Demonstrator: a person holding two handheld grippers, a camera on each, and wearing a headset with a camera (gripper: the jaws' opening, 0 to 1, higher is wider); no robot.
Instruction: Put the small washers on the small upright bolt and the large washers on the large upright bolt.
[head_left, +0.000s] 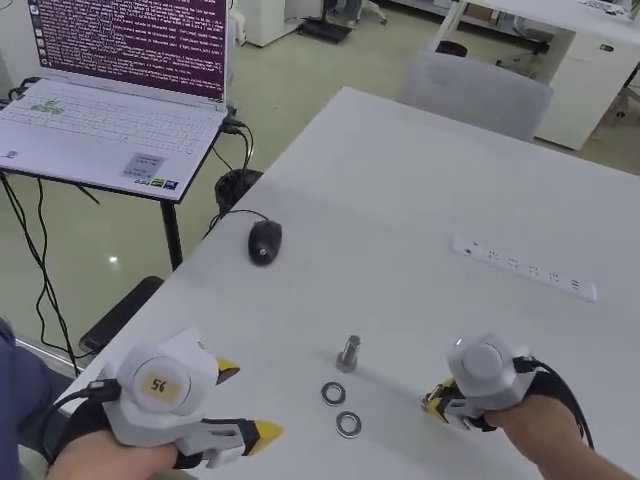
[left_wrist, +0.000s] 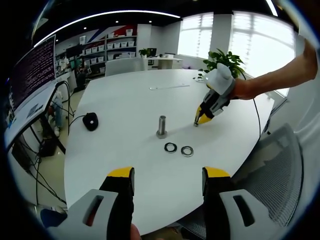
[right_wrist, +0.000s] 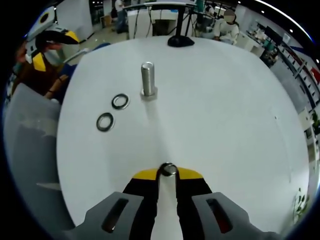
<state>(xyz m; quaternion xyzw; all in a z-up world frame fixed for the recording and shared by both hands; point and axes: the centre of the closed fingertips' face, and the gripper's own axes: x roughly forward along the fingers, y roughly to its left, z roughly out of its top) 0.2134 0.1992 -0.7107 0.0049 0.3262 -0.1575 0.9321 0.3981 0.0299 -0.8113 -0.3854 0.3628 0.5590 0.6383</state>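
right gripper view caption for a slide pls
Right gripper pinching a small metal part on the white table, upright bolt and two loose washers ahead

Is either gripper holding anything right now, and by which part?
The right gripper pinches a small round silver metal piece, likely a washer, by its edge between its jaws. The left gripper is open and empty.

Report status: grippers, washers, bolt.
Left gripper open, empty. Right gripper shut on small metal piece, type unclear. Two washers flat beside upright bolt, none threaded. Mouse well clear.
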